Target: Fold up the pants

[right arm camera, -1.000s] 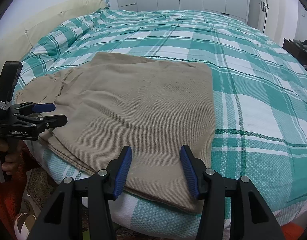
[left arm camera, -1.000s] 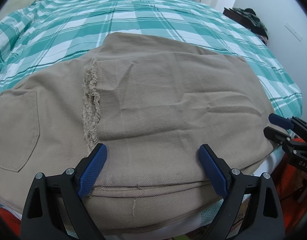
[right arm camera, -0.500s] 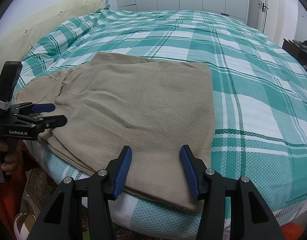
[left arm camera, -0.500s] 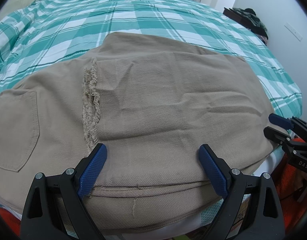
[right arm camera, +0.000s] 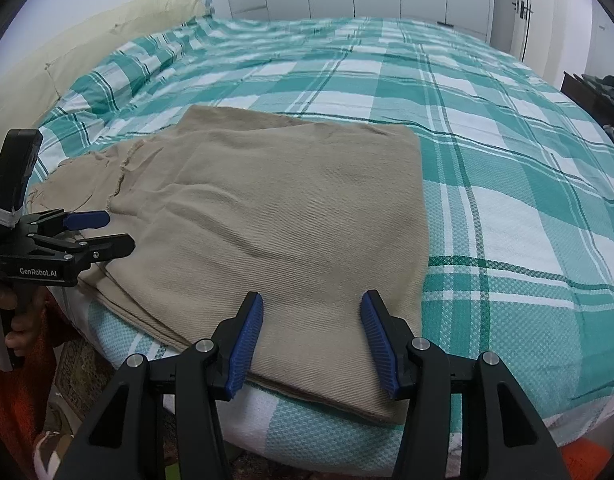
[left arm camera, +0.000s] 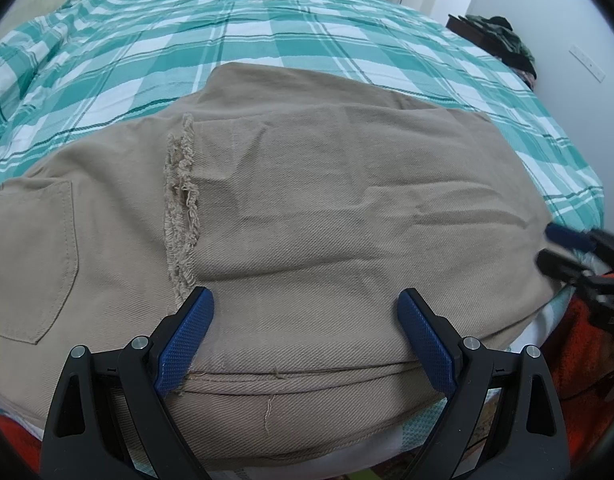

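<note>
The pants (left arm camera: pixel 327 216) lie folded over on the near part of the bed (right arm camera: pixel 487 128), close to its front edge. The frayed hem (left arm camera: pixel 183 208) rests on top of the seat, beside the back pocket (left arm camera: pixel 31 256). Several layers are stacked at the near edge.

**Gripper state**
- Left gripper (left arm camera: pixel 303 332): jaws wide, hovering over the near edge with cloth below the pads. No pinch is visible.
- Right gripper (right arm camera: pixel 313 340): jaws part open, poised over the near right corner of the stack. Nothing is clamped. Its jaws have just been opening a little, with only flat cloth beneath them.

**Step in hand (judged)**
One fold appears done. The likely next step is a second fold, taking the near edge or one end over the rest.

**Procedure notes**
1. Lower each gripper until the lower pad slides under all layers at the edge. A partial bite would likely split the stack.
2. Grip at matching points, one near each end of the edge, so the lifted edge stays straight.
3. Close firmly. The twill looks heavy and will sag between the two grips.
4. Lift only enough to clear the cloth below, then carry both sides across at equal pace.
5. Keep the hem from snagging. Loose threads may catch on a pad.
6. Lay down, release, then smooth the creases across the middle.

**Risk**
The stack lies close to the bed's edge, so a pull toward the person may drag it off.
</note>
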Available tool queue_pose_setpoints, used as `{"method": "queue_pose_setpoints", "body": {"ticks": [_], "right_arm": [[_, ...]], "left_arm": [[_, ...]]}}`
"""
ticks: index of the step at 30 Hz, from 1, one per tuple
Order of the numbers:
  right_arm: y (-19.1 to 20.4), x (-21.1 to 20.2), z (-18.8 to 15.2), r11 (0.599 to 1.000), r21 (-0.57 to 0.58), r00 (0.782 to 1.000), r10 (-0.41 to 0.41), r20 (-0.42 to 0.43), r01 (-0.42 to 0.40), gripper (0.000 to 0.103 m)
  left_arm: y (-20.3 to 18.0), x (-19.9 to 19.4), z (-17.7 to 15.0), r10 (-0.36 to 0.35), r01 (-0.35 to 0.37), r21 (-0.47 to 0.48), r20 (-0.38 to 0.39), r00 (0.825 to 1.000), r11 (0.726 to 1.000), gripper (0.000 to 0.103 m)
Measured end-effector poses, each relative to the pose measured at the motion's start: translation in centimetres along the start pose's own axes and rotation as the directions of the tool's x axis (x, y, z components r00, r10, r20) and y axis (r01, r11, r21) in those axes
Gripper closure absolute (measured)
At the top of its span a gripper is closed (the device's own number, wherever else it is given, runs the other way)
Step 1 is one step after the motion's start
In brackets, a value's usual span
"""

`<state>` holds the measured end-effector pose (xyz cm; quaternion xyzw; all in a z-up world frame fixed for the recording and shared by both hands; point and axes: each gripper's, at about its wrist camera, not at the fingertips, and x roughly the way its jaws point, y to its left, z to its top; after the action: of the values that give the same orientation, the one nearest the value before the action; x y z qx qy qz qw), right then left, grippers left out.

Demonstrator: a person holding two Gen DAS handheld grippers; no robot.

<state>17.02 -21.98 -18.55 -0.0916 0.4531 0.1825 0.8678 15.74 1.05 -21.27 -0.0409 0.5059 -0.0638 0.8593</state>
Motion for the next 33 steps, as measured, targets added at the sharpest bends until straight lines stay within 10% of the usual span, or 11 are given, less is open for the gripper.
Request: {"method": "queue_pose_setpoints", "body": {"ticks": [1, 3, 4, 13, 18, 26, 31, 33], "right_arm": [[0.1, -0.5, 0.6, 1.0, -0.01, 1.0, 0.001, -0.008, -0.001, 0.044], [0.5, -1.8, 1.6, 1.0, -0.014, 1.0, -0.01, 0.028, 0.01, 0.002], [0.7, -2.8, 2.5, 0.999, -0.019, 0.997, -0.026, 0.069, 0.027, 0.0], [2.4, -0.9, 9.5, 0.998, -0.061, 0.998, 0.02, 0.054, -0.016, 0.0], [0.2, 6.9, 6.7, 0.998, 0.046, 0.978, 0.052, -0.201, -0.043, 0.0], [2.2, 0.2, 6.6, 0.999, -0.033, 1.0, 0.025, -0.002, -0.025, 0.001], [1.2, 2.7, 1.9, 1.0, -0.009, 0.996, 0.008, -0.087, -0.009, 0.0], [0.8, 2.3, 0.6, 0.999, 0.016, 0.999, 0.031, 0.012, -0.031, 0.0]], "left_arm": [[-0.1, 0.1, 0.0, -0.001, 0.001, -0.002, -0.001, 1.0, 1.0, 0.009], [-0.1, 0.2, -0.1, 0.001, -0.001, 0.001, -0.001, 1.0, 1.0, 0.009], [-0.1, 0.2, -0.1, 0.002, -0.002, 0.002, -0.001, 1.0, 1.0, 0.009], [-0.2, 0.2, 0.0, 0.003, -0.003, 0.004, -0.001, 1.0, 1.0, 0.009], [-0.4, 0.3, -0.1, 0.011, -0.011, 0.021, -0.002, 1.0, 1.0, 0.009], [0.0, 0.3, 0.3, -0.012, 0.011, -0.005, -0.025, 1.0, 1.0, 0.009], [-0.2, 0.4, 0.2, -0.001, 0.002, 0.013, -0.017, 1.0, 1.0, 0.009], [-0.2, 0.4, 0.1, 0.0, 0.0, 0.014, -0.016, 1.0, 1.0, 0.009]]}}
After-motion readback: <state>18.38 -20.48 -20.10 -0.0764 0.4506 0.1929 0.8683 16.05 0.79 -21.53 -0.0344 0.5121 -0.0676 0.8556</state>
